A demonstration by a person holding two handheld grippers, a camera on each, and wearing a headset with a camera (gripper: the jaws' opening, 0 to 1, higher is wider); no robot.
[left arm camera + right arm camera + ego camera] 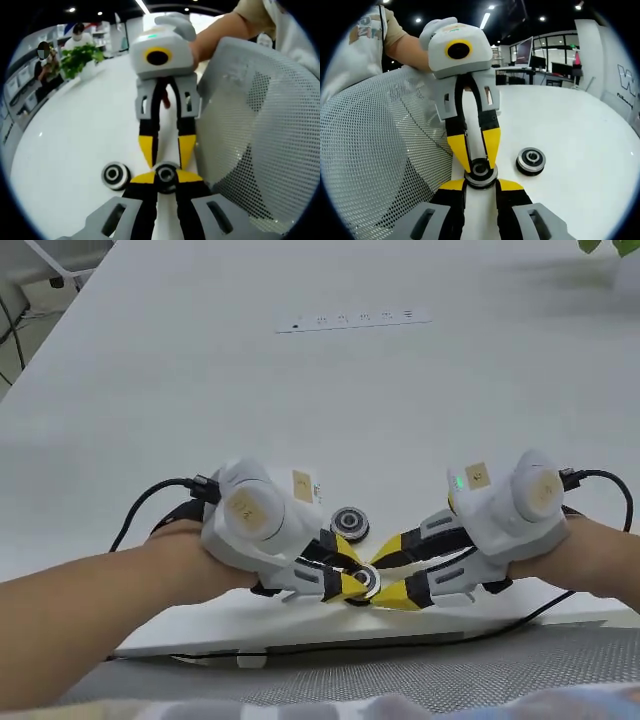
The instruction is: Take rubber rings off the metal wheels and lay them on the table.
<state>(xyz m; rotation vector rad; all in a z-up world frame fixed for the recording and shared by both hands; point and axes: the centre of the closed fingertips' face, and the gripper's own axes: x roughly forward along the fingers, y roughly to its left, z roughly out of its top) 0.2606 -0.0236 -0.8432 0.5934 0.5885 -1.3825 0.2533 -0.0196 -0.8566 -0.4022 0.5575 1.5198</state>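
Observation:
A small metal wheel with a dark rubber ring point(364, 581) is held just above the white table's front edge, caught between both grippers. My left gripper point(349, 585) comes in from the left and is shut on the wheel point(166, 176). From the right, my right gripper point(386, 590) closes on the same wheel point(481, 172) from the opposite side. A second wheel point(350, 523) lies flat on the table just behind them; this second wheel point(116, 175) also lies beside the left jaws and, as the second wheel point(531, 160), beside the right jaws.
A white power strip point(352, 320) lies far back on the table point(200, 390). A mesh chair back point(260, 125) stands close to the table's near edge. Cables trail from both grippers. A potted plant point(80, 57) stands at the table's far end.

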